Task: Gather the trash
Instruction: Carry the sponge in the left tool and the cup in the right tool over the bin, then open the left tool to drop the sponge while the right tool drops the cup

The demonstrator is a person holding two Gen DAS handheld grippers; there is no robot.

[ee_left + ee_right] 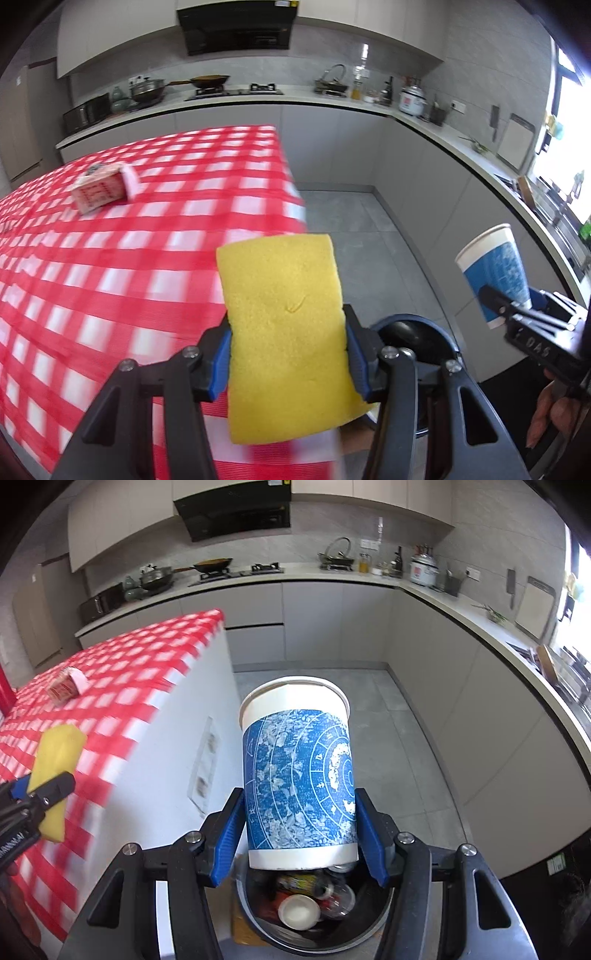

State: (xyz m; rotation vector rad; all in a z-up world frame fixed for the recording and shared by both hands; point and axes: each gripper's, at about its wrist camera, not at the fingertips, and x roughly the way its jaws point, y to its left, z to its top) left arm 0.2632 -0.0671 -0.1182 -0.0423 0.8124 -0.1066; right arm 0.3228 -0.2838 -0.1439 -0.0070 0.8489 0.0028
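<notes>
A blue-and-white patterned paper cup [297, 775] is being carried upright in the right gripper [299, 834], whose blue pads are pressing against the cup's lower sides. The cup is hanging directly above an open round trash bin [373, 915] on the floor. Inside the bin, discarded items are already lying: a small white lid or dish, a crumpled clear piece, and a printed wrapper or can.

The left gripper [288, 354] is clamping a yellow sponge [282, 332] between its pads, gripping the long edges near the middle. The sponge is pointing forward over the edge of a table covered with a red-and-white checked cloth [110, 240]. In the left view, part of the same dark bin rim is showing just behind the sponge, so this hand seems to be near the bin but not yet squarely over it.

Well back on the cloth, a small red-and-white printed box or packet [103, 188] is lying alone, apparently waiting to be collected.

To do this step well, the cup should probably be released only while its base is sitting inside the rim's outline, since it could otherwise bounce off the edge. The sponge is likely best brought fully over the opening first, keeping both grippers apart so they are not colliding above the bin.
</notes>
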